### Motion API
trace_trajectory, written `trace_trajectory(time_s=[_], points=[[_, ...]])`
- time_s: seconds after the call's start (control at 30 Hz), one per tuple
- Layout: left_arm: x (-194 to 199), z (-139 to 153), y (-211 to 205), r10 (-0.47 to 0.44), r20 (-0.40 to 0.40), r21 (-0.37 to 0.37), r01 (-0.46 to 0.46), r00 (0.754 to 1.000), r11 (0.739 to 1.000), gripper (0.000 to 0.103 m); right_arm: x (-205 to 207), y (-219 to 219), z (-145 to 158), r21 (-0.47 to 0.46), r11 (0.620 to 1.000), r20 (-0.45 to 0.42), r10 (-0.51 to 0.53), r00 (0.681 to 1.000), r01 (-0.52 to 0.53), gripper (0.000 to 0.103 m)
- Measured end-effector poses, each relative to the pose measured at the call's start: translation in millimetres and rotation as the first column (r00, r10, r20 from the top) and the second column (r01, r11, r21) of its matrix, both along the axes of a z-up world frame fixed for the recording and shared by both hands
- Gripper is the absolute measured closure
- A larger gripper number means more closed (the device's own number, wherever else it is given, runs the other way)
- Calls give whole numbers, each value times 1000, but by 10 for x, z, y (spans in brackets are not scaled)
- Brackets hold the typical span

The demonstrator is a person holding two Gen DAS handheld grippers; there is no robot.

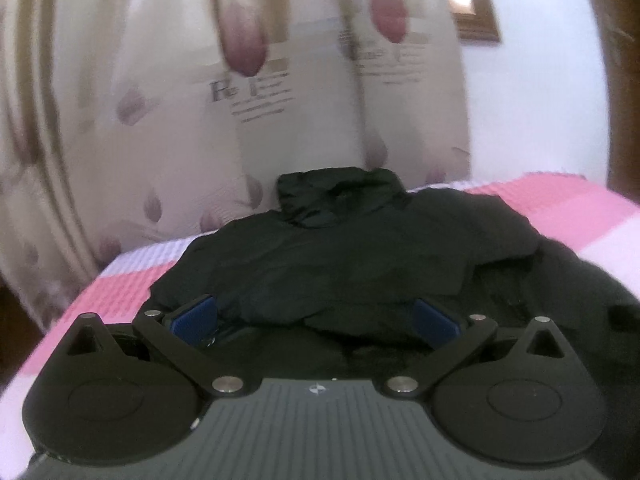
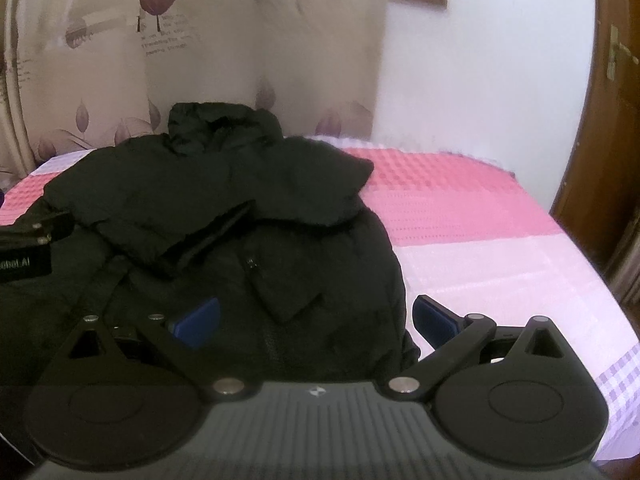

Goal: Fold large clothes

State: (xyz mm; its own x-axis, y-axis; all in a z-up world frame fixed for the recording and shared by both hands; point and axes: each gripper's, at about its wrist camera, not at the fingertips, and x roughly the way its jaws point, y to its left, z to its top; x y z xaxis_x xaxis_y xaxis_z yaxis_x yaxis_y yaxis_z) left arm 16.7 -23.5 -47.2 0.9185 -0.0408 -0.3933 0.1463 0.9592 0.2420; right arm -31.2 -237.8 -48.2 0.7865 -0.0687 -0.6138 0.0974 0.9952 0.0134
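Black jacket (image 2: 224,208) on pink bedspread (image 2: 460,200), flowered curtain (image 2: 200,60) behind.

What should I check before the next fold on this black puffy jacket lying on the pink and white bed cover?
1. Left gripper open: ok, blue pads apart over the near hem.
2. Right gripper open: ok.
3. Nothing gripped yet: ok, both sets of jaws spread wide.
4. Black puffy jacket fully on the pink and white bed cover: ok.
5. Sleeves folded in over the body: ok, both lie across it.
6. Fabric smooth: not ok, rumpled around the collar.
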Motion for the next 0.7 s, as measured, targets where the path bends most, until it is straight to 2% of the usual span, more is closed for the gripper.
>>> trace_trajectory(time_s=[0.17, 0.37, 0.5, 0.57, 0.6, 0.67, 0.7], points=[[124, -124, -166, -65, -35, 59, 67, 997, 996, 0, -2, -115, -76, 32, 999, -15, 5, 1000, -4, 0], [262, -330, -398, -137, -33, 127, 140, 990, 982, 3, -21, -290, -178, 74, 997, -34, -11, 999, 14, 0], [397, -485, -646, -179, 2, 248, 172, 984, 953, 3, 3, -410, -252, 121, 992, -54, -22, 998, 28, 0], [516, -592, -768, -196, -15, 312, 191, 981, 931, 3, 12, -455, -276, 143, 989, -66, -22, 998, 31, 0], [564, -631, -802, -200, -31, 331, 199, 979, 923, 7, 15, -467, -280, 153, 988, -70, -22, 997, 32, 0], [708, -730, -847, -223, -95, 342, 242, 970, 908, 22, 4, -494, -274, 166, 986, -67, -22, 998, 33, 0], [764, -756, -846, -233, -123, 331, 261, 965, 907, 41, -6, -501, -267, 168, 985, -63, -23, 998, 33, 0]])
